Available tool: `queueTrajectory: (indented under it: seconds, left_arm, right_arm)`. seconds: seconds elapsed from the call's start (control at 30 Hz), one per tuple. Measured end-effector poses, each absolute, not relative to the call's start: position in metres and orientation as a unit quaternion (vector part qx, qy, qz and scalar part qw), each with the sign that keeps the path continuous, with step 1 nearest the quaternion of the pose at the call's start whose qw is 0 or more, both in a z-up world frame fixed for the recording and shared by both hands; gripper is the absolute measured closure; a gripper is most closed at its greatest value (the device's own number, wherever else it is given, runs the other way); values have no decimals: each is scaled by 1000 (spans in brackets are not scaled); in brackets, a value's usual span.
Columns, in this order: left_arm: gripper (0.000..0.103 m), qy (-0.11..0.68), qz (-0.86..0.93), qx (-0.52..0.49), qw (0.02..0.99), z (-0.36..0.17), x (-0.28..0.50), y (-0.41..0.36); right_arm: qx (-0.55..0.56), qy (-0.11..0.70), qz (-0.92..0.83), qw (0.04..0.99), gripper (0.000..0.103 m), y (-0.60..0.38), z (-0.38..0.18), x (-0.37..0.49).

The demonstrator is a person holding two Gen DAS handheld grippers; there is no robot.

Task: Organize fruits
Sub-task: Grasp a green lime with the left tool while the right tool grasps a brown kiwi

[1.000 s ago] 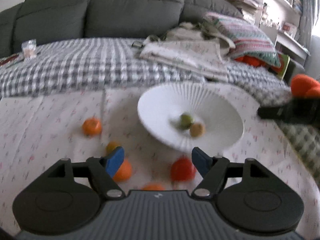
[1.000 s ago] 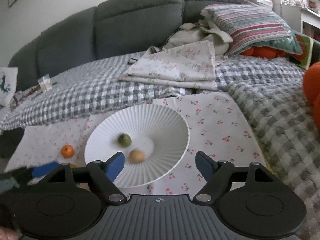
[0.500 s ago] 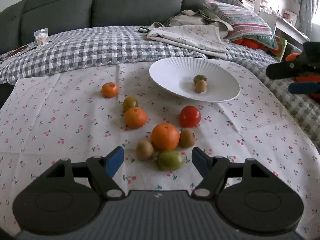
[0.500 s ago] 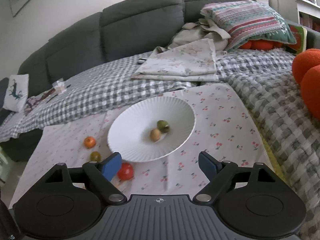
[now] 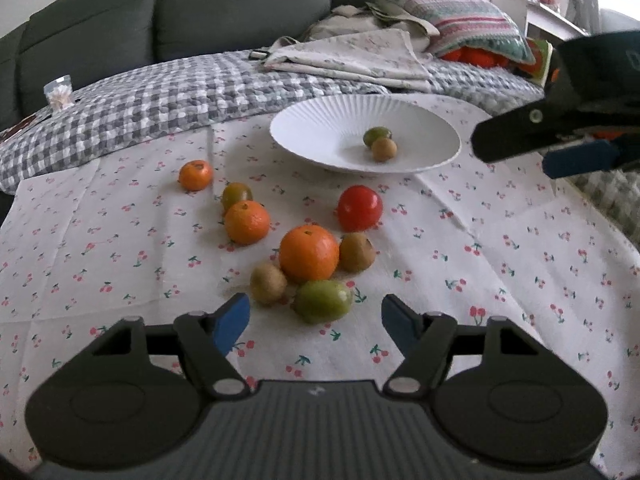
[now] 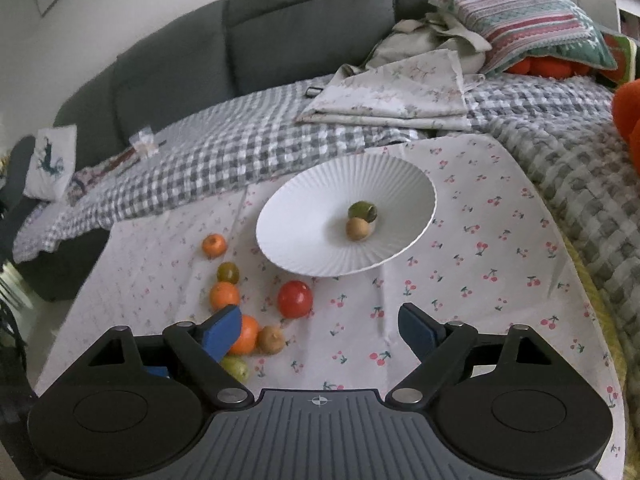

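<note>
A white ribbed plate holds a green fruit and a brown kiwi. On the cherry-print cloth lie a red tomato, a large orange, a smaller orange, a small tangerine, a green-brown fruit, two kiwis and a green lime. My left gripper is open, just short of the lime. My right gripper is open and empty above the cloth; it also shows in the left wrist view.
A grey sofa stands behind, with a checked blanket, folded floral fabric and a striped pillow. An orange plush sits at the far right. A small clear packet lies on the blanket at left.
Both grippers have pulled back from the plate. The left gripper now faces the loose fruit cluster close up, and the right gripper looks down on the plate from farther away.
</note>
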State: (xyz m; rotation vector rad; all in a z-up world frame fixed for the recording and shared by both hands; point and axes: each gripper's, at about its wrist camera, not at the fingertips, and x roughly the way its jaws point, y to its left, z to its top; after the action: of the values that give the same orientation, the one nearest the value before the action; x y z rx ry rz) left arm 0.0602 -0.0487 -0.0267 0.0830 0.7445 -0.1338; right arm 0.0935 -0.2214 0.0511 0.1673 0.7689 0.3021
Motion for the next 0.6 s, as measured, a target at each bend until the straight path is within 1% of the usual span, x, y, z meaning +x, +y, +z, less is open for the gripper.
queueTrajectory:
  seconds: [0.07, 0.13, 0.17, 0.2, 0.23, 0.33, 0.47, 0.6]
  left_arm:
    - [42, 367, -66, 43, 927, -30, 63, -51]
    - [55, 372, -65, 42, 925, -34, 67, -52]
    - [58, 375, -65, 41, 924, -36, 69, -52]
    - [65, 379, -64, 37, 922, -38, 71, -51]
    - [68, 382, -65, 34, 921, -40, 72, -50]
    - [70, 380, -70, 27, 922, -42, 74, -48]
    - [71, 381, -69, 28, 921, -39, 73, -48]
    - [71, 372, -71, 15, 925, -24, 67, -40]
  right_arm:
    - [77, 378, 147, 911, 16, -220, 47, 95]
    - [75, 384, 147, 908, 16, -219, 44, 98]
    - [73, 386, 148, 908, 16, -219, 42, 99]
    - [71, 388, 147, 907, 16, -218, 41, 100]
    - [69, 389, 147, 907, 16, -218, 39, 101]
    - [66, 394, 145, 905, 16, -219, 36, 104]
    - [64, 402, 139, 903, 16, -222, 30, 109]
    - [69, 411, 136, 899, 16, -225, 25, 113]
